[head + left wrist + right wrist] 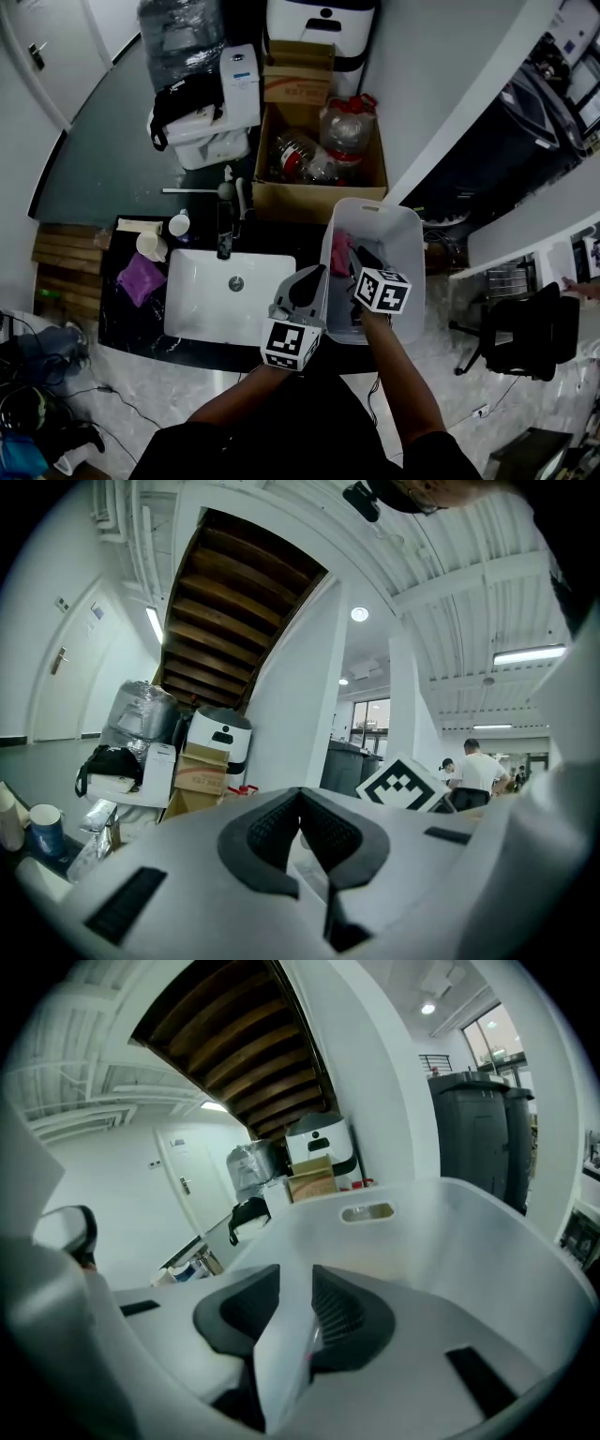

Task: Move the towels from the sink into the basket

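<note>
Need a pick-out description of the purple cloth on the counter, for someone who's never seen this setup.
Find the white sink set in the dark counter. On the counter just left of the basin, in front of a pale cup, lies a crumpled purple cloth. It is the only soft, coloured thing on that side; its neighbours are hard and pale.

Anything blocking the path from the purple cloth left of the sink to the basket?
Nothing fixed. Between the purple cloth and basket lie only the sink and the shut left gripper beside the basket's left wall; the faucet stands behind that line.
</note>
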Motion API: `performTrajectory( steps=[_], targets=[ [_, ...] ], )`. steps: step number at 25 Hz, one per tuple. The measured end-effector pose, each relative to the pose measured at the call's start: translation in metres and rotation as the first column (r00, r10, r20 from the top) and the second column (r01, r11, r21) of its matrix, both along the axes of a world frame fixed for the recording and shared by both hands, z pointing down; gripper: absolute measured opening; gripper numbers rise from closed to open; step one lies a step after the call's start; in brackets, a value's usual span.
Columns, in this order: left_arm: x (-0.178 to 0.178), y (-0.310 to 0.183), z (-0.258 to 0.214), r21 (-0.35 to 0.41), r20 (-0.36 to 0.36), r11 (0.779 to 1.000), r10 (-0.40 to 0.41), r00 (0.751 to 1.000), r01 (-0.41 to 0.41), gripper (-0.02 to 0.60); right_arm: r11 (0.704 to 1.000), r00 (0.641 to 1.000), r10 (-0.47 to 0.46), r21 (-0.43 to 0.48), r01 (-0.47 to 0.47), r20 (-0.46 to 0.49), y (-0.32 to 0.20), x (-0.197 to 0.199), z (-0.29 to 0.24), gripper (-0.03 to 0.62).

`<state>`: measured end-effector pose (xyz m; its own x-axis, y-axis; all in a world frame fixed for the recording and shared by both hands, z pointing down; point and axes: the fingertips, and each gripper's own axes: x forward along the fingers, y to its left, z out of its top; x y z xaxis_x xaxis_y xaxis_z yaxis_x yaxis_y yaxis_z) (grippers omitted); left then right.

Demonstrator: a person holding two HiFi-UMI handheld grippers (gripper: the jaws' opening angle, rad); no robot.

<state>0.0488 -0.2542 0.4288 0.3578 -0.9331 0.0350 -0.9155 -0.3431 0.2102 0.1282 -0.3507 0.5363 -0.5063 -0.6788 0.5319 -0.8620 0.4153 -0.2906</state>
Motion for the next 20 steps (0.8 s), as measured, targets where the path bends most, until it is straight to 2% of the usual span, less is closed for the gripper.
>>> performTrajectory(
  steps=[4,8,13,20],
  targets=[
    [0.0,0.013,-0.002,0.009,-0.013,0.999,0.034,0.999,-0.034,0.011,0.994,1.0,0.009,0.113,-0.009,-0.003,0.028,0.001,-0.037,0.061],
    [0.002,0.024,-0.001,0.014,-0.018,0.997,0.081,0.997,-0.081,0.011,0.972,1.0,0.025,0.232,-0.021,-0.013,0.058,0.0,-0.068,0.024],
    [0.014,0.041,0.001,0.023,-0.001,0.992,0.127,0.992,-0.127,0.011,0.932,0.998,0.062,0.357,-0.061,0.009,0.099,0.006,-0.102,0.02],
    [0.027,0.075,-0.006,0.055,0.044,0.988,0.142,0.989,-0.145,0.011,0.898,0.997,0.071,0.435,-0.057,-0.014,0.158,0.012,-0.116,0.02]
  ],
)
